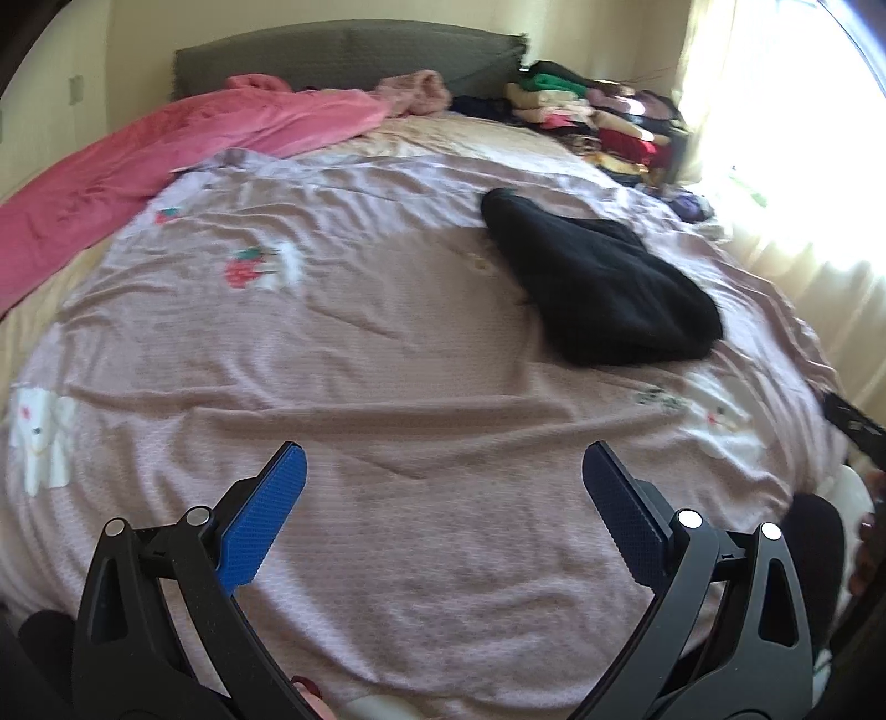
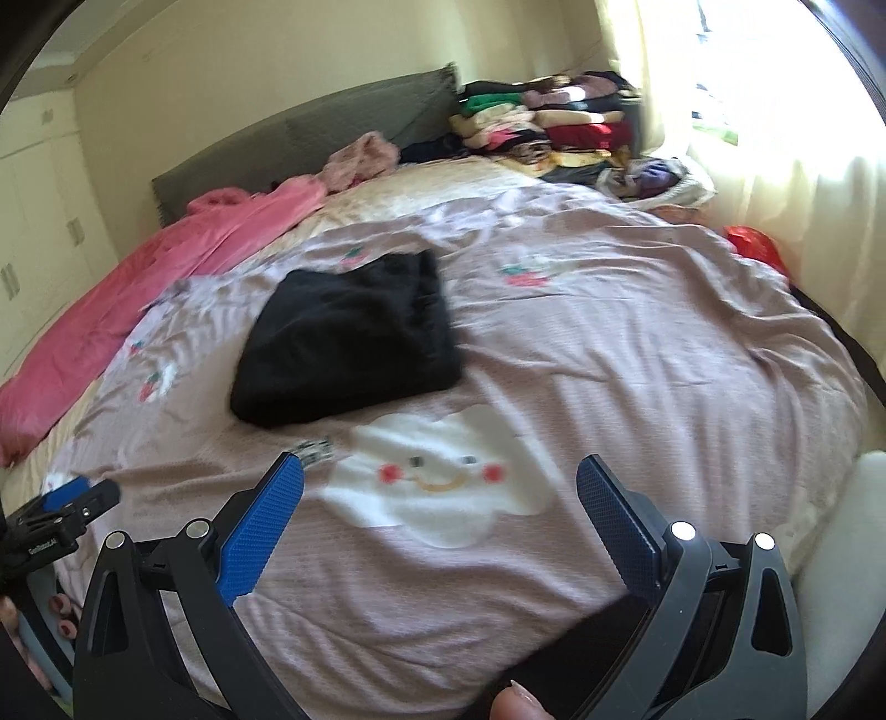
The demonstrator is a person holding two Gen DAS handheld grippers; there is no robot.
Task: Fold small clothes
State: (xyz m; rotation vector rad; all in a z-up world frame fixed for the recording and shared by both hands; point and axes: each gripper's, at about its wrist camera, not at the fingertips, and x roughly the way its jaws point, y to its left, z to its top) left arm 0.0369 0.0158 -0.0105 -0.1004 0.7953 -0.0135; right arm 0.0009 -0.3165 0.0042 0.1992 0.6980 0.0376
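A black garment (image 1: 598, 282) lies folded in a compact bundle on the mauve bedspread (image 1: 387, 360), to the right of centre in the left wrist view. It also shows in the right wrist view (image 2: 349, 338), left of centre. My left gripper (image 1: 443, 471) is open and empty, held above the bedspread well short of the garment. My right gripper (image 2: 440, 482) is open and empty above a white cloud print (image 2: 437, 476), in front of the garment. The left gripper's tip (image 2: 77, 498) shows at the left edge of the right wrist view.
A pink blanket (image 1: 166, 149) lies along the bed's left side. A pile of folded clothes (image 1: 587, 111) stands at the far right corner by the headboard (image 1: 343, 50). Bright curtains (image 2: 775, 166) hang on the right. A red item (image 2: 753, 243) lies at the bed's right edge.
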